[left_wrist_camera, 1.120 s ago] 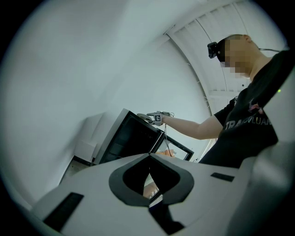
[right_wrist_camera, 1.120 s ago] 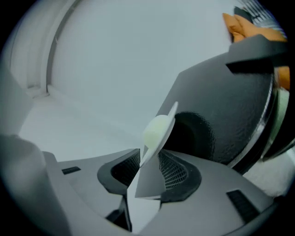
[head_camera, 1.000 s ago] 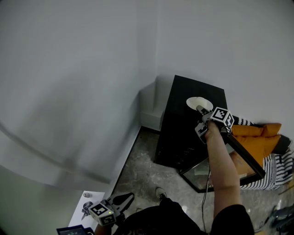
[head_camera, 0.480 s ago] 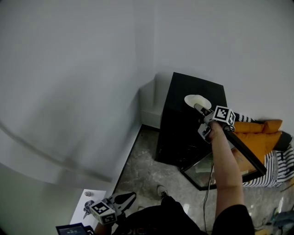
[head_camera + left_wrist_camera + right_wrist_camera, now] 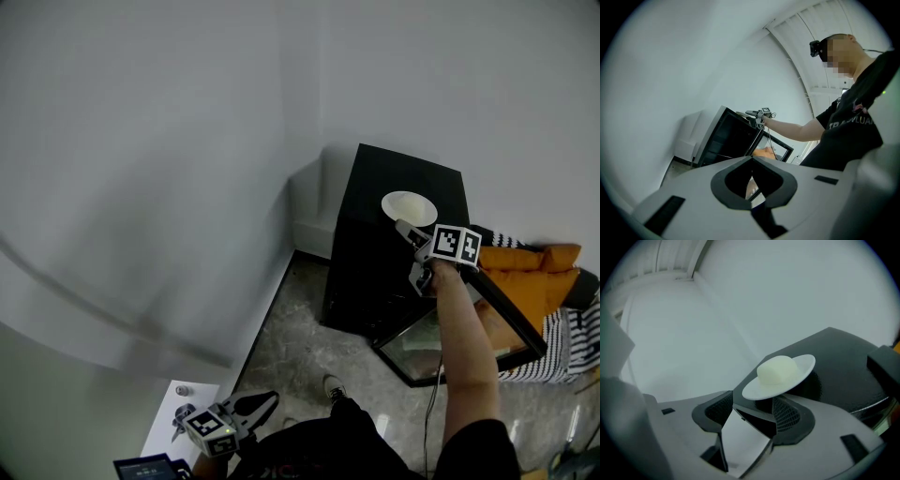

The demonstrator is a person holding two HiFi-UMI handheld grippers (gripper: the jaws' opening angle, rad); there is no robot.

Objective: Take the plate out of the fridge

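A white plate (image 5: 409, 207) with a pale lump of food on it rests on top of the black fridge (image 5: 375, 262). In the right gripper view the plate (image 5: 787, 373) lies just beyond the jaws, its near rim over their tips. My right gripper (image 5: 407, 231) (image 5: 754, 411) is opening, and its pads do not press on the plate. The fridge's glass door (image 5: 469, 328) hangs open toward the lower right. My left gripper (image 5: 255, 409) (image 5: 751, 180) stays low at the bottom left, far from the fridge, shut and holding nothing.
A white box (image 5: 309, 216) stands in the corner left of the fridge. An orange cushion (image 5: 525, 281) and striped fabric (image 5: 572, 337) lie to its right. A printed sheet (image 5: 178, 417) lies on the stone floor near my left gripper. Walls close in behind.
My right gripper has drawn back a little from the plate, leaving the plate on top of the fridge. The left gripper has hardly moved.
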